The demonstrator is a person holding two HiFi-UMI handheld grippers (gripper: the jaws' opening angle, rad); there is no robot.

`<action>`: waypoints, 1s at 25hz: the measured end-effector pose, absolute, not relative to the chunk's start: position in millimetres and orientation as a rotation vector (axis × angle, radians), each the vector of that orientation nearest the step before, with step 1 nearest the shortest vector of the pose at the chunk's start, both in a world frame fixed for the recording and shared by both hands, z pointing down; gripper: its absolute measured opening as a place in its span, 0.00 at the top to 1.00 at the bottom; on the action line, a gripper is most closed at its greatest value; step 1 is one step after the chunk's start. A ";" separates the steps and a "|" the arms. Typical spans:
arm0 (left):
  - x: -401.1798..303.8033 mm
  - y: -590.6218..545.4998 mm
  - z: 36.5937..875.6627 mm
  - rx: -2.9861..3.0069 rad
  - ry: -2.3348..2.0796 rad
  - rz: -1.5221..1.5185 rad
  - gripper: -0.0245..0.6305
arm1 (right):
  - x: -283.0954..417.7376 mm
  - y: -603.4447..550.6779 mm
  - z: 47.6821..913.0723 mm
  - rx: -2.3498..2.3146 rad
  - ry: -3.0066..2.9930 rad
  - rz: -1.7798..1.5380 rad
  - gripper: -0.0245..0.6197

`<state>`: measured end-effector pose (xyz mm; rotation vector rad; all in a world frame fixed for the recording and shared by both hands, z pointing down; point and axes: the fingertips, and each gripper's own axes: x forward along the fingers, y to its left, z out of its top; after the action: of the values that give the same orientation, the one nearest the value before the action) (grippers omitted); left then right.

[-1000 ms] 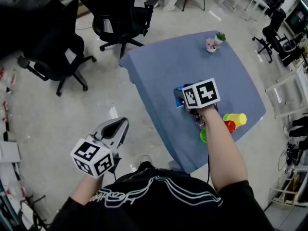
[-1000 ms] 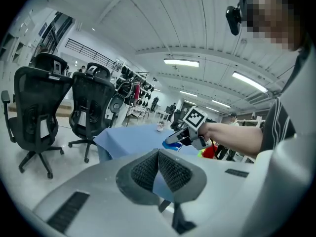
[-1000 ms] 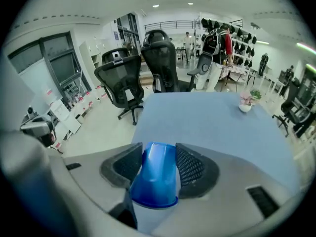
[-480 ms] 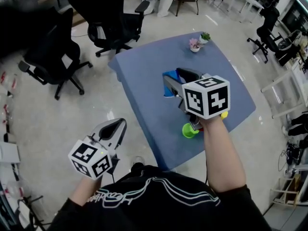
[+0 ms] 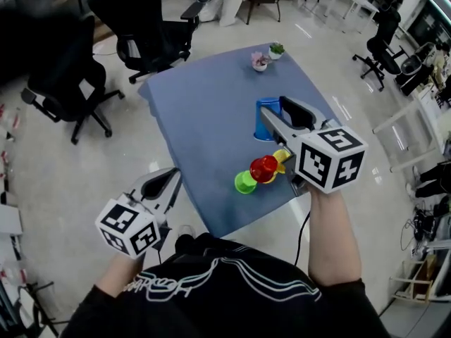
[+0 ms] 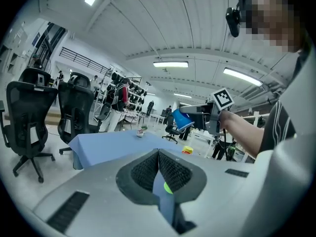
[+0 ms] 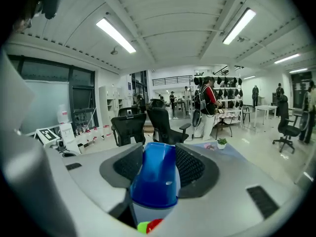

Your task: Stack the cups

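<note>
Your right gripper [image 5: 276, 113] grips the blue cup [image 5: 266, 120] between its jaws, right of centre in the head view; the left gripper view shows the cup up in the air above the table [image 5: 197, 111]. Just below it in the head view, the green cup [image 5: 244, 182], red cup [image 5: 264, 168] and yellow cup [image 5: 282, 157] sit close together near the table's lower edge. Your left gripper [image 5: 169, 180] is closed on nothing, at lower left, off the table.

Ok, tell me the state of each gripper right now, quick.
Left gripper: closed, nothing between its jaws.
Right gripper: closed on the blue cup.
</note>
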<state>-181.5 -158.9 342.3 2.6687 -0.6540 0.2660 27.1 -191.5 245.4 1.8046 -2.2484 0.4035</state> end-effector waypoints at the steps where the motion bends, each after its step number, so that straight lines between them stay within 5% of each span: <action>1: -173.5 -153.7 341.8 2.671 -0.652 0.265 0.93 | 36.9 -183.4 245.6 1.817 -2.256 0.399 0.61; 25: -113.4 -83.7 363.1 2.638 -0.703 0.328 0.93 | 75.5 -109.5 303.2 1.856 -2.485 -0.043 0.62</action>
<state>-113.4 -83.7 363.1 2.6379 -0.7031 0.3277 75.5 -109.5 303.2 1.8560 -2.4853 -0.0426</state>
